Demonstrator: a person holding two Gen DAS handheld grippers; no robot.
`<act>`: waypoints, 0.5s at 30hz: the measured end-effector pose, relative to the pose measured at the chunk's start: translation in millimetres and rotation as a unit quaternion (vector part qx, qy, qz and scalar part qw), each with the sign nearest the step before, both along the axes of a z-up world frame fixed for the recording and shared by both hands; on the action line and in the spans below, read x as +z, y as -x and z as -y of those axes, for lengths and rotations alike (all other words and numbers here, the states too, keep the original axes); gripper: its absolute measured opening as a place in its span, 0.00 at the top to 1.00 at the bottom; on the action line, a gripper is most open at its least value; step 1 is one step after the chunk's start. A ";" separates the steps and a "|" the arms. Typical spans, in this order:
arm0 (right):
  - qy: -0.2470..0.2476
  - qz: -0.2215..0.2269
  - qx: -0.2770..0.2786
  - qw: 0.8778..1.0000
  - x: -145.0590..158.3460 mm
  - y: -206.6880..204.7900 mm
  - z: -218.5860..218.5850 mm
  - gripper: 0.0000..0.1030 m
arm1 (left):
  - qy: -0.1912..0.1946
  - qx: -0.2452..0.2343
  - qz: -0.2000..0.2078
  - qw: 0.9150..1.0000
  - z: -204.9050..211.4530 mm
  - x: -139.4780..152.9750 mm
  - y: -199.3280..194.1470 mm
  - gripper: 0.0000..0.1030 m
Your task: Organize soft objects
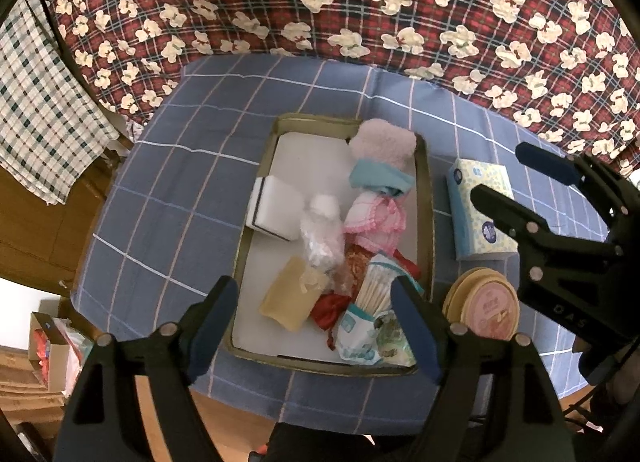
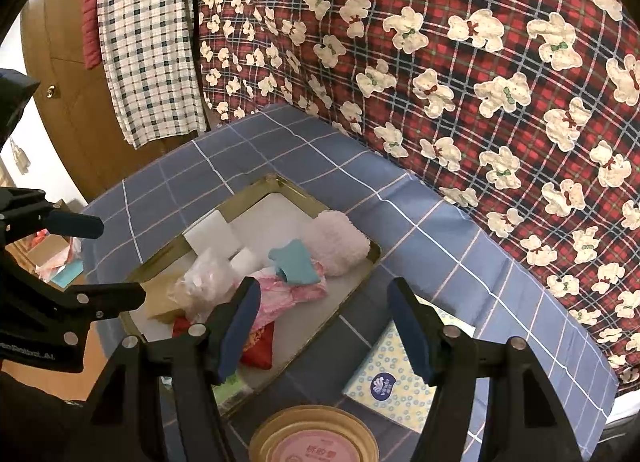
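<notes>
A gold-rimmed tray [image 1: 426, 198] [image 2: 224, 206] on the blue checked table holds soft things: a pale pink fluffy item [image 1: 382, 138] [image 2: 340, 240], a teal cloth [image 1: 380, 178] [image 2: 296, 262], a pink frilled cloth [image 1: 376, 222] [image 2: 280, 298], a white sponge [image 1: 274, 208] [image 2: 210, 236], a clear bag [image 1: 320, 234], a tan sponge [image 1: 290, 298], red cloth [image 1: 330, 310] [image 2: 260, 346] and cotton swabs [image 1: 376, 290]. My left gripper [image 1: 316, 322] is open and empty above the tray's near end. My right gripper [image 2: 324, 326] is open and empty, right of the tray.
A tissue pack [image 1: 478, 210] [image 2: 394, 378] and a round pink-lidded tin [image 1: 486, 306] [image 2: 314, 438] lie on the table right of the tray. A red bear-print quilt [image 1: 360, 2] lies behind. A checked cloth [image 2: 148, 42] hangs at the left over a wooden door.
</notes>
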State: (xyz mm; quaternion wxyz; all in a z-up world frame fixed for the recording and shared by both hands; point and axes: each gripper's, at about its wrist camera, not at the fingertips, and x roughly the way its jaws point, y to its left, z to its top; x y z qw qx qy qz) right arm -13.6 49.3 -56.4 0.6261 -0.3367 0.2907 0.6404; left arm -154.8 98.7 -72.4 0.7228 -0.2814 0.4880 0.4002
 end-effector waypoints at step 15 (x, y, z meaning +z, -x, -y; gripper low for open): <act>0.007 -0.008 0.003 1.000 -9.7 0.7 -8.7 0.34 | 0.009 0.004 -0.003 1.000 -5.6 -5.9 -1.5 0.16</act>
